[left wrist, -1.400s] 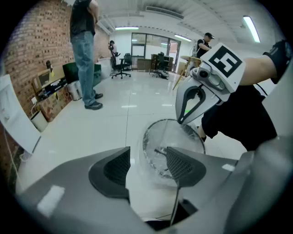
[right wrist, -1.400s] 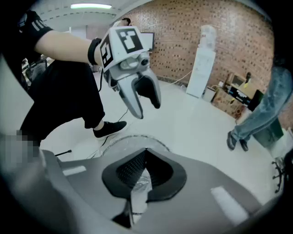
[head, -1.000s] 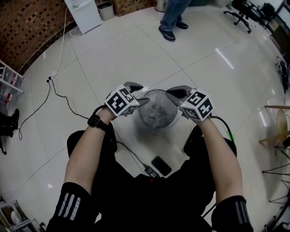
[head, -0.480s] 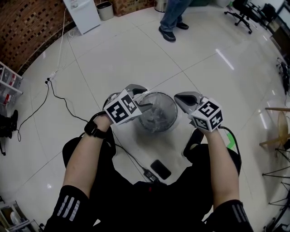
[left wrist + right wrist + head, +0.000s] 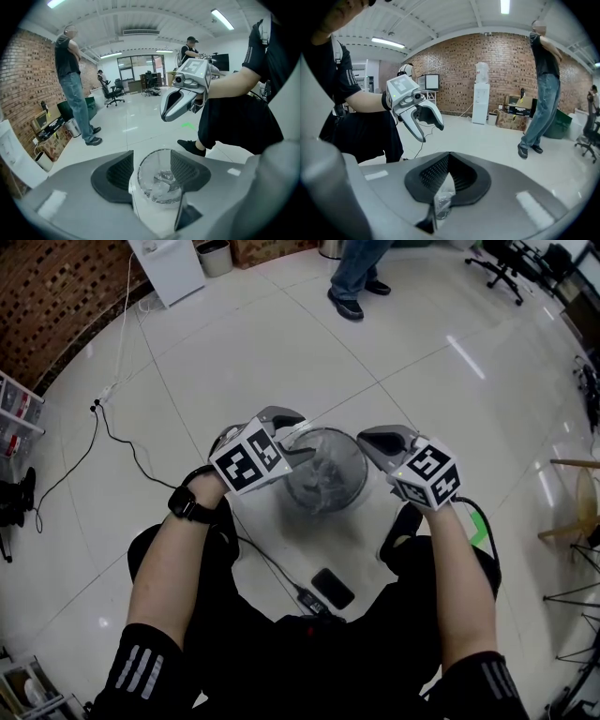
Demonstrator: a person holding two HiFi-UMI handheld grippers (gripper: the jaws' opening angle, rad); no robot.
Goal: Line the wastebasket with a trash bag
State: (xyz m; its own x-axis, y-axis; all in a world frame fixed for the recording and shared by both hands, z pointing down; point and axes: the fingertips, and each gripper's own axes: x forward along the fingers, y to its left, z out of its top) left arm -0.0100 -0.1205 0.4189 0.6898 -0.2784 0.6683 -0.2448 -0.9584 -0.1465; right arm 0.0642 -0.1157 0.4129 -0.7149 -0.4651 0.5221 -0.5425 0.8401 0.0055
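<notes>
A small round wastebasket (image 5: pixel 323 472) stands on the white floor between my knees, with a clear trash bag (image 5: pixel 319 465) crumpled inside it. My left gripper (image 5: pixel 298 435) hovers over the basket's left rim. In the left gripper view its jaws stand open, and the basket (image 5: pixel 159 180) shows in the gap below them. Off the right rim, my right gripper (image 5: pixel 367 442) is shut on a pinch of the clear bag film (image 5: pixel 442 197), which shows between its pads in the right gripper view. Each gripper shows in the other's view: left gripper (image 5: pixel 423 117), right gripper (image 5: pixel 180 101).
A black phone (image 5: pixel 333 586) and a cable (image 5: pixel 131 451) lie on the floor near my legs. A person in jeans (image 5: pixel 354 277) stands beyond the basket. A white dispenser (image 5: pixel 171 268), a small bin (image 5: pixel 216 257), an office chair (image 5: pixel 506 266) and a wooden stool (image 5: pixel 577 498) ring the room.
My right gripper has drawn a little right and toward me, away from the basket's middle. The left gripper has rolled slightly and stays by the left rim.
</notes>
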